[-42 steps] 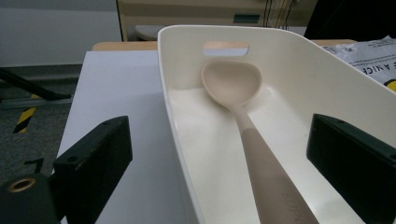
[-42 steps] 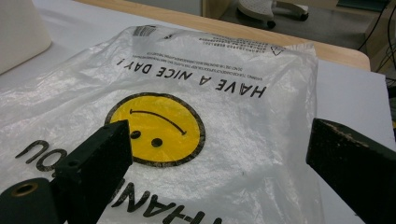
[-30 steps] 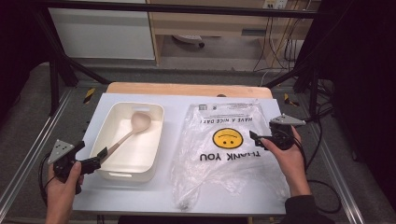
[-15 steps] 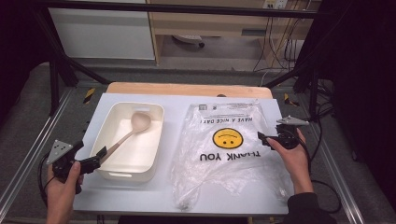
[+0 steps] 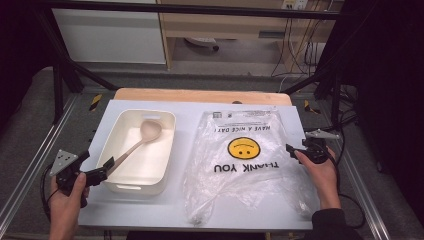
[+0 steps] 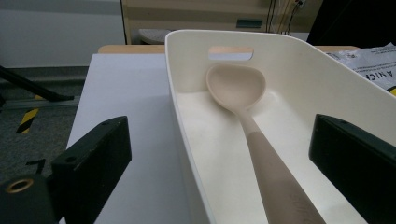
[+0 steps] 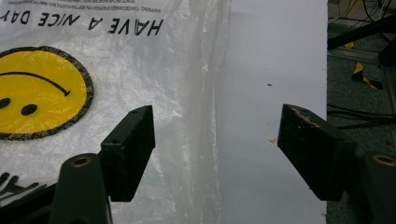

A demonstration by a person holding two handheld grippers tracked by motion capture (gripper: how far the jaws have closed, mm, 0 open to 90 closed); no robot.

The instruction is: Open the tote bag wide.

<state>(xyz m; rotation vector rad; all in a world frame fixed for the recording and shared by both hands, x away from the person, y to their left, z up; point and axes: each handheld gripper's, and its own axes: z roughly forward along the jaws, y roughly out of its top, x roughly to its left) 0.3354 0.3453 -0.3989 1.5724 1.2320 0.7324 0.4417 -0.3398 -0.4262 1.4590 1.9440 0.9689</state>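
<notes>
Right gripper (image 5: 300, 151) farther right, jaws wide at bag (image 7: 140, 70) edge; left jaws wide astride spoon (image 6: 261, 154).

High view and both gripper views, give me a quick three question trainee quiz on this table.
1. True or false: the beige long-handled spoon lies inside the cream rectangular plastic tub.
2. The left gripper has its jaws: A) shut on the spoon handle, B) open on either side of the handle, C) clamped on the tub rim.
3. What yellow picture is printed on the clear plastic bag beside the right gripper?

Key
1. True.
2. B.
3. A smiley face.
</notes>
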